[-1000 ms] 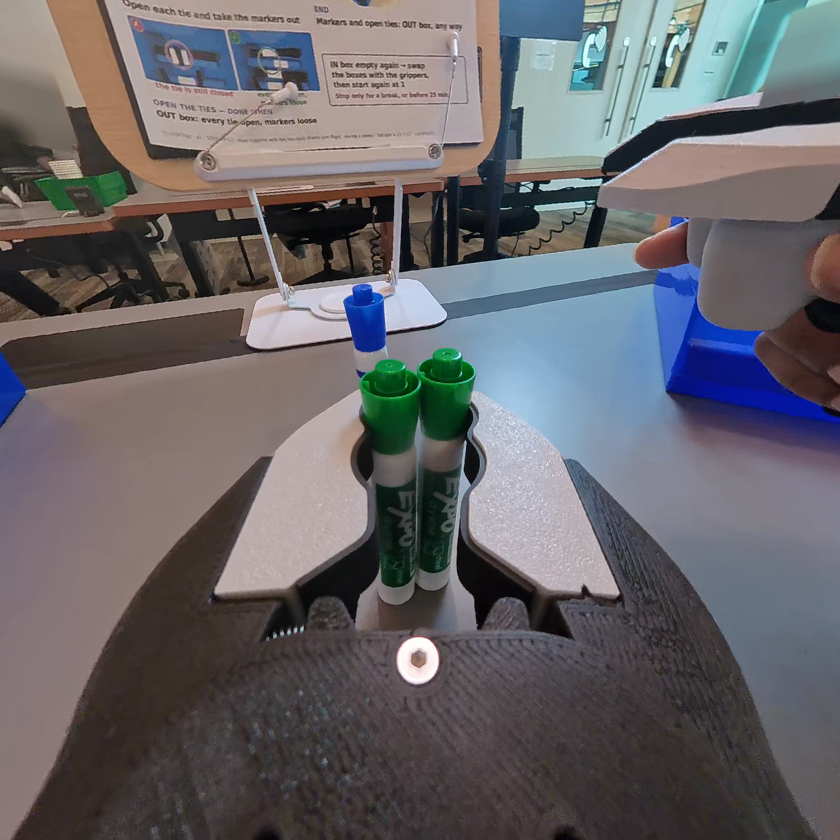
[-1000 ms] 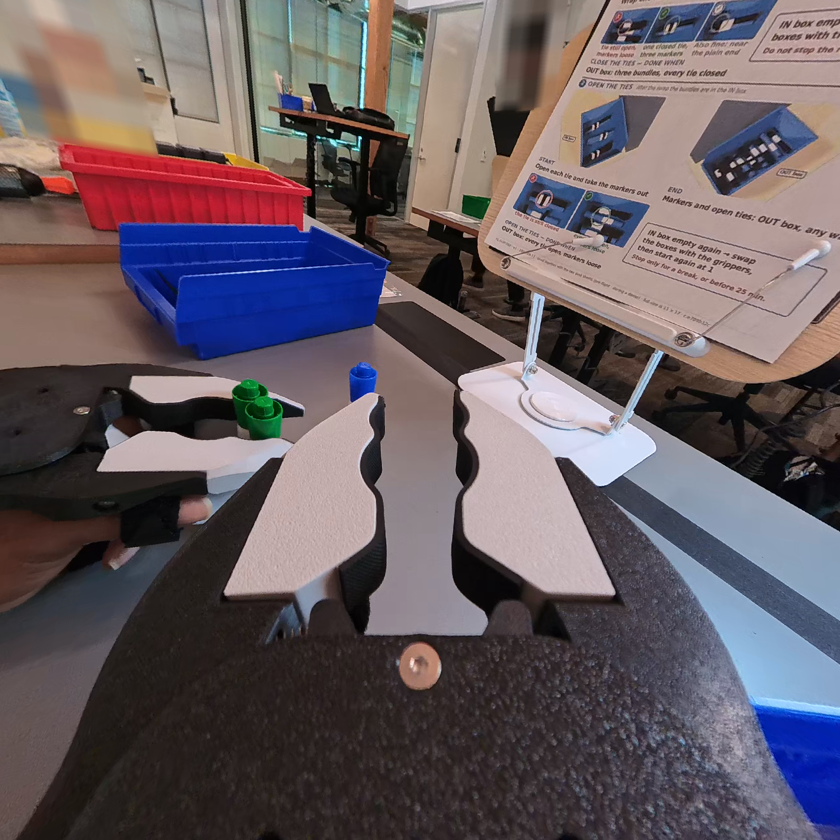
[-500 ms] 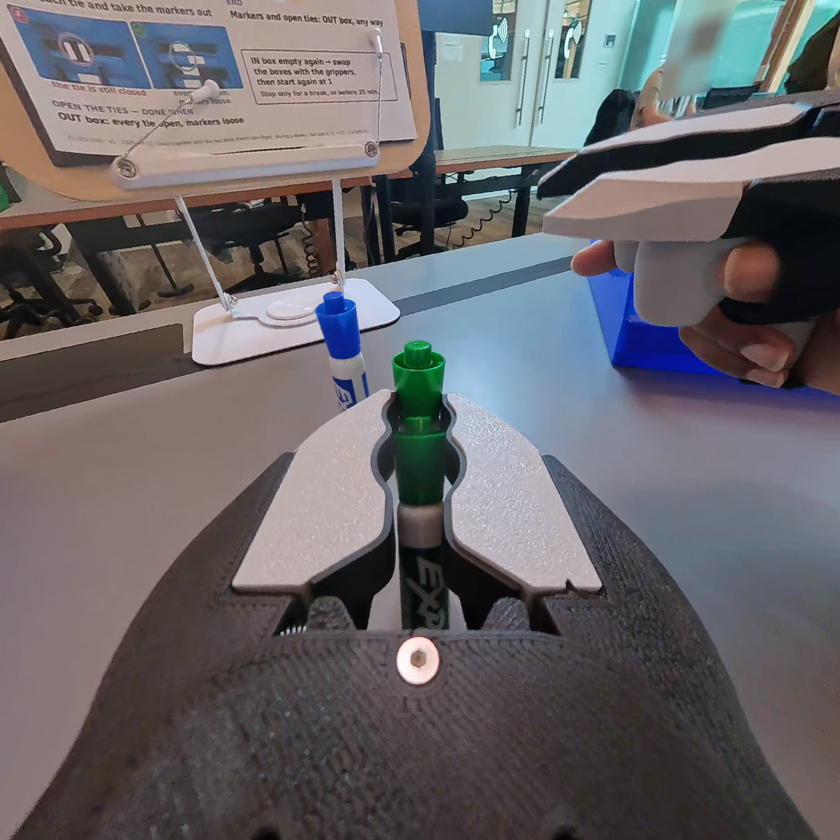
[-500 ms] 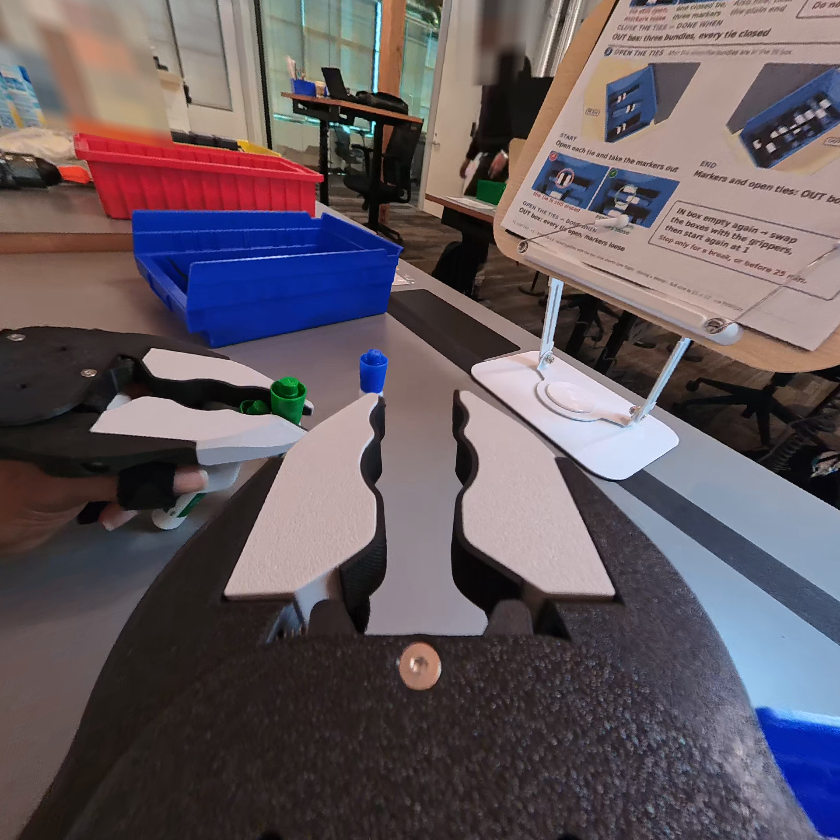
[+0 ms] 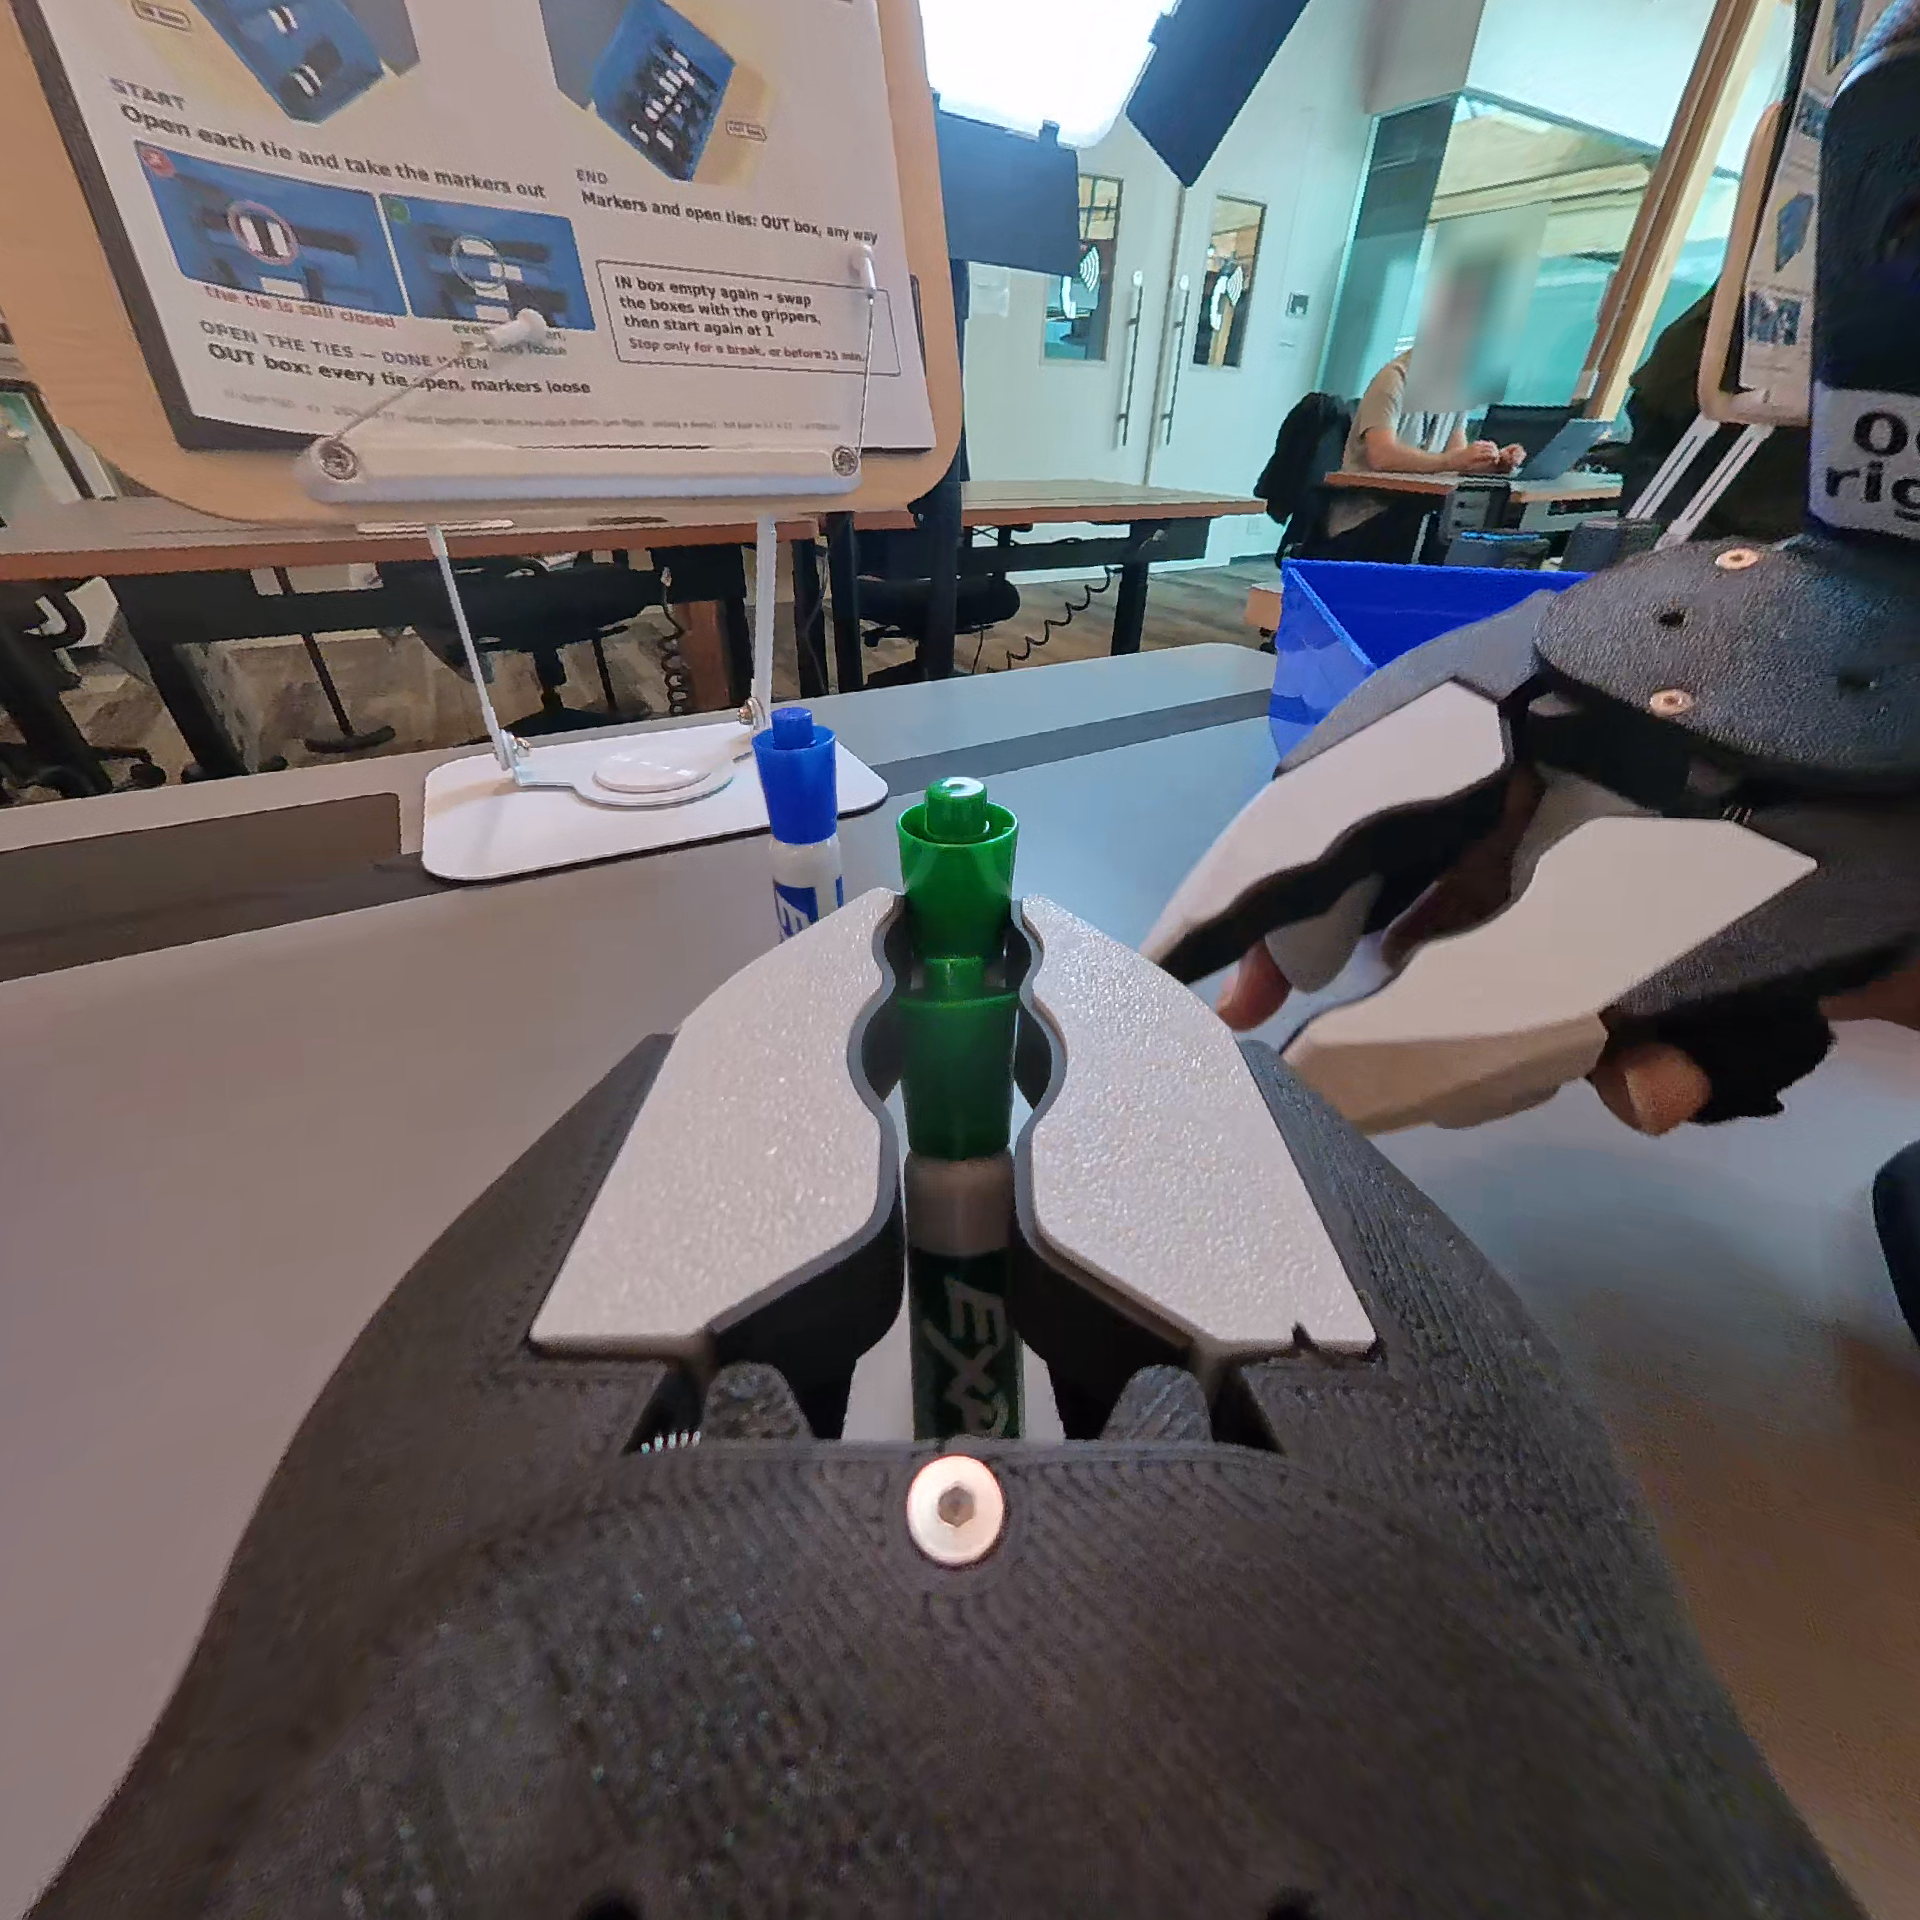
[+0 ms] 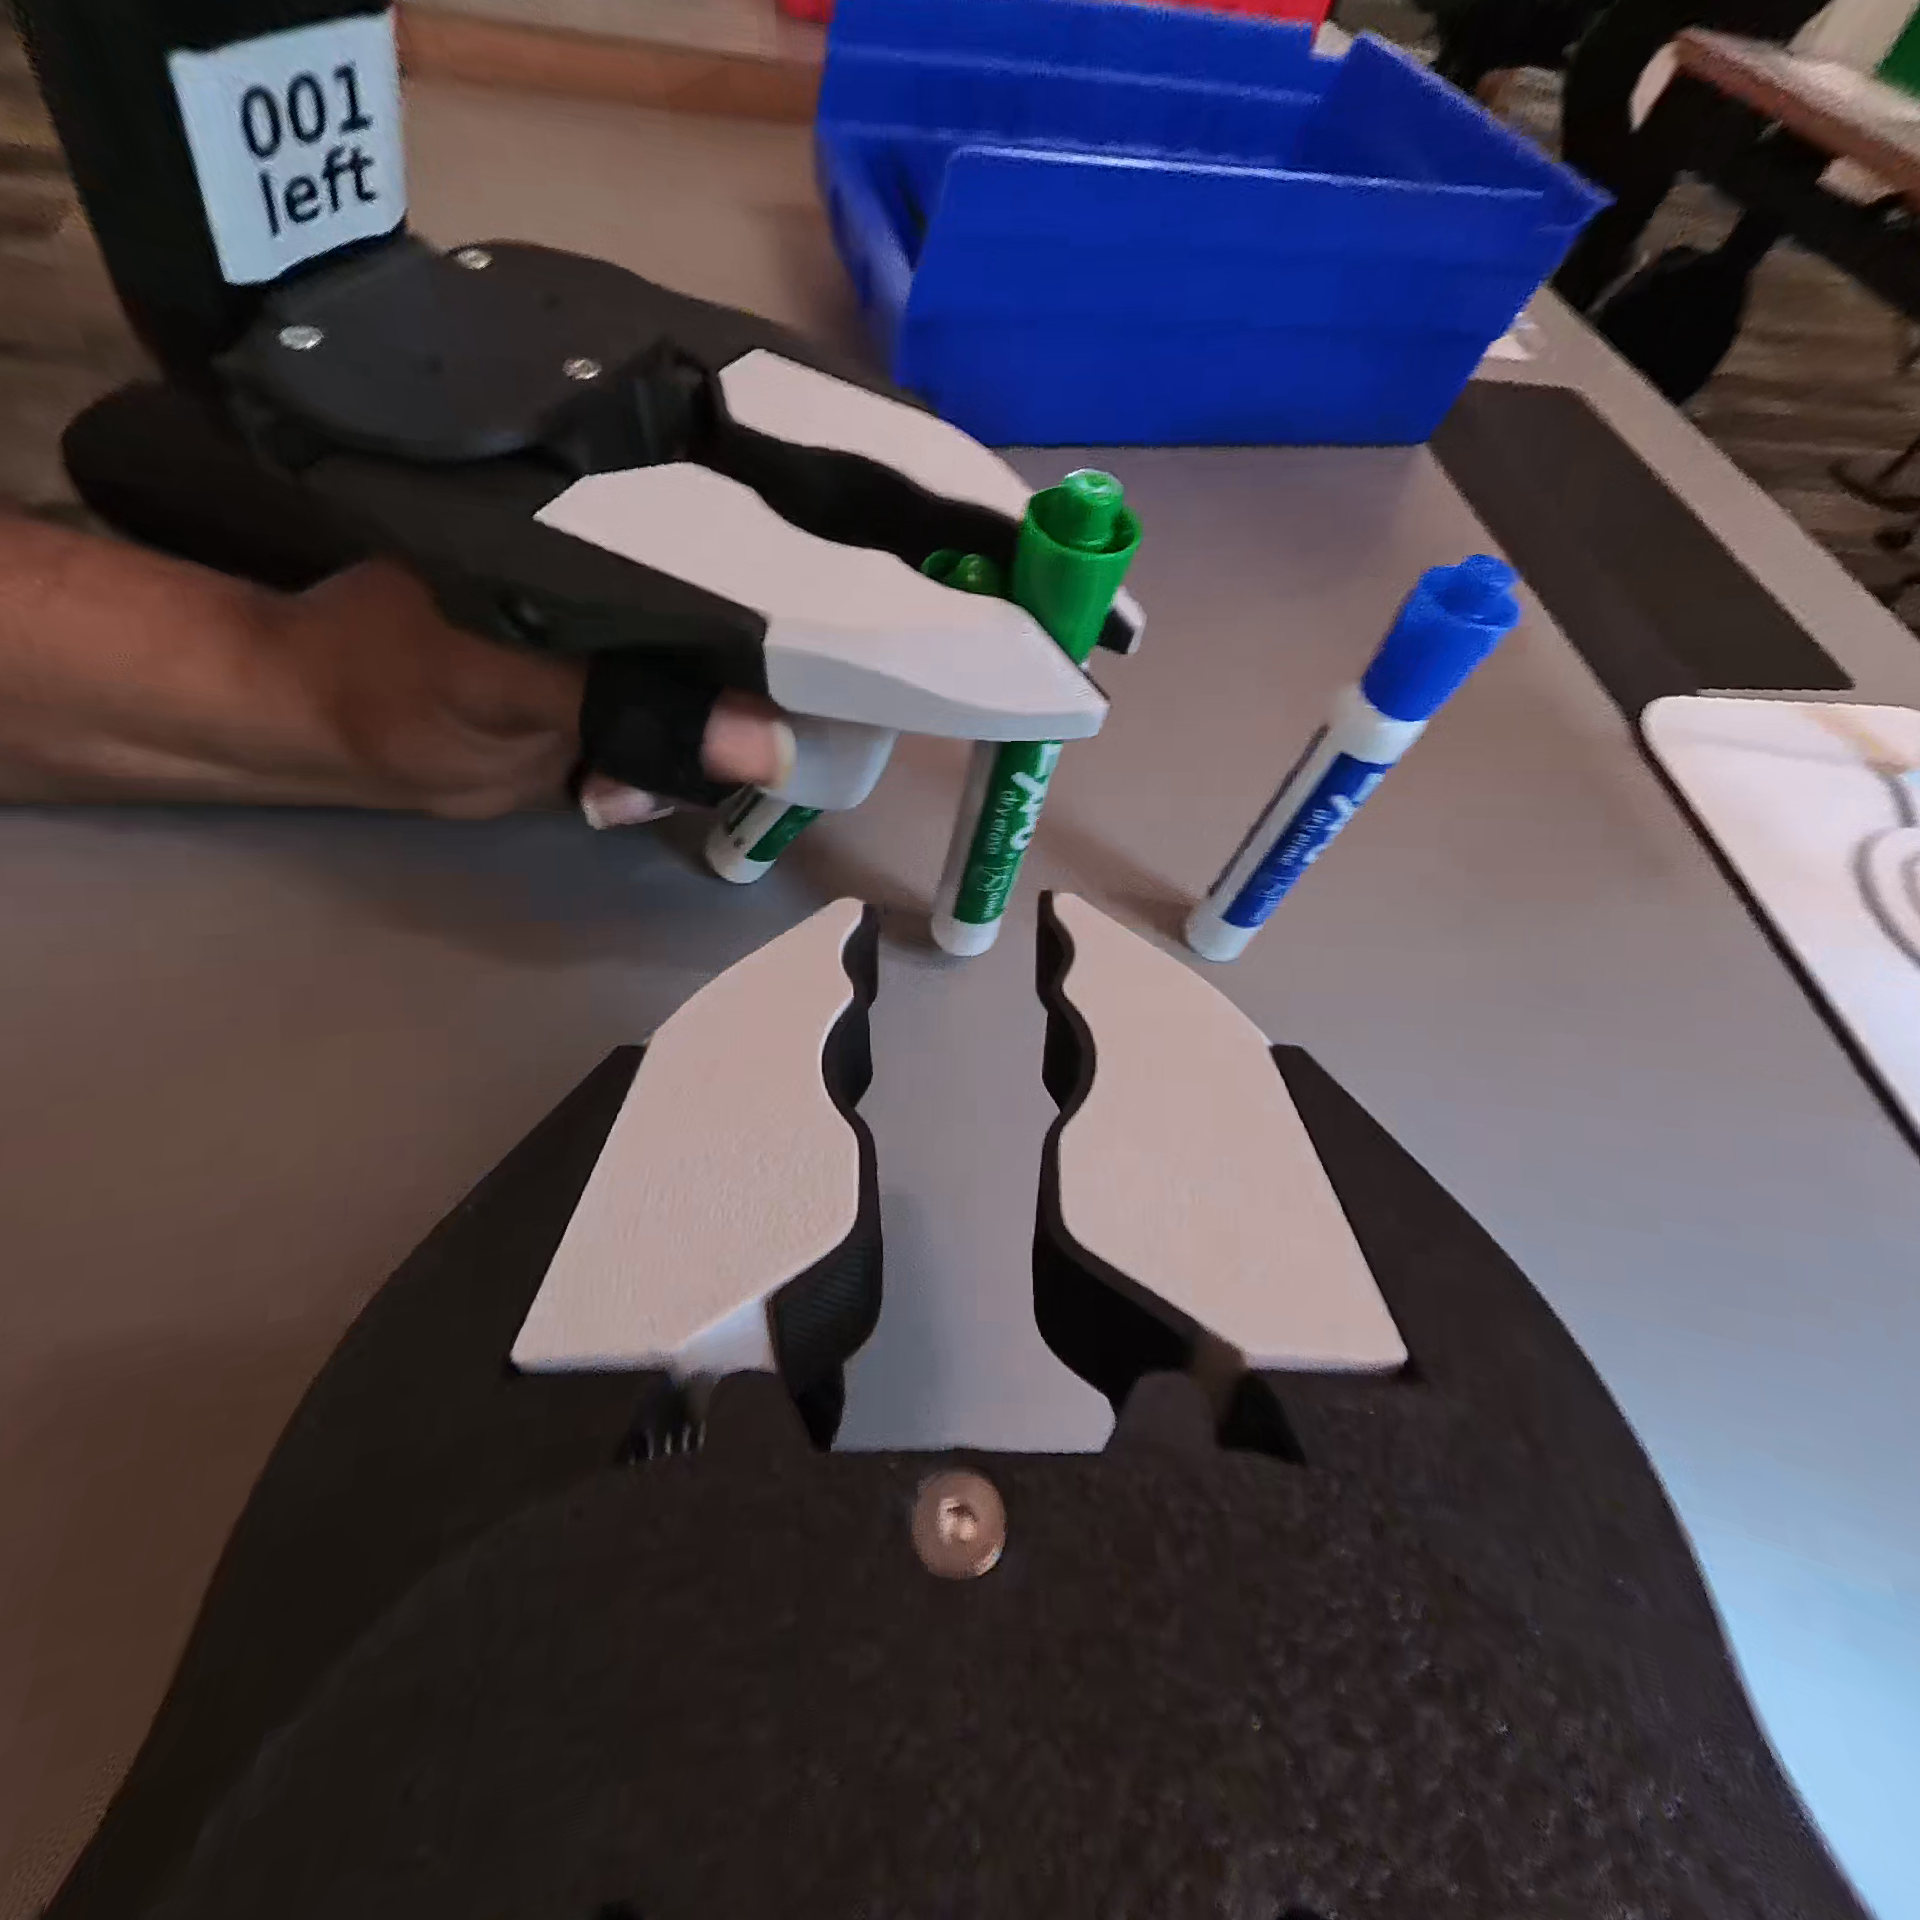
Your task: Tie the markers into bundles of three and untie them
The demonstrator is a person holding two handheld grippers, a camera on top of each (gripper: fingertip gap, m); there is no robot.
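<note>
Green markers [image 6: 1023,665] stand near-upright, caps up, in left gripper [image 6: 1081,644].

My left tongs [image 5: 956,935] clamp a green-capped dry-erase marker [image 5: 956,956]; a blue-capped white marker [image 5: 800,831] stands just beyond on the grey worktop [image 5: 312,1091], the right tongs [image 5: 1226,997] gaping nearby.

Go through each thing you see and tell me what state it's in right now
left gripper: shut on two green markers
green markers: gripped, standing on the table, untied
blue marker: capped, standing free, leaning
right gripper: open, empty
blue bin: on the table, contents hidden
</note>
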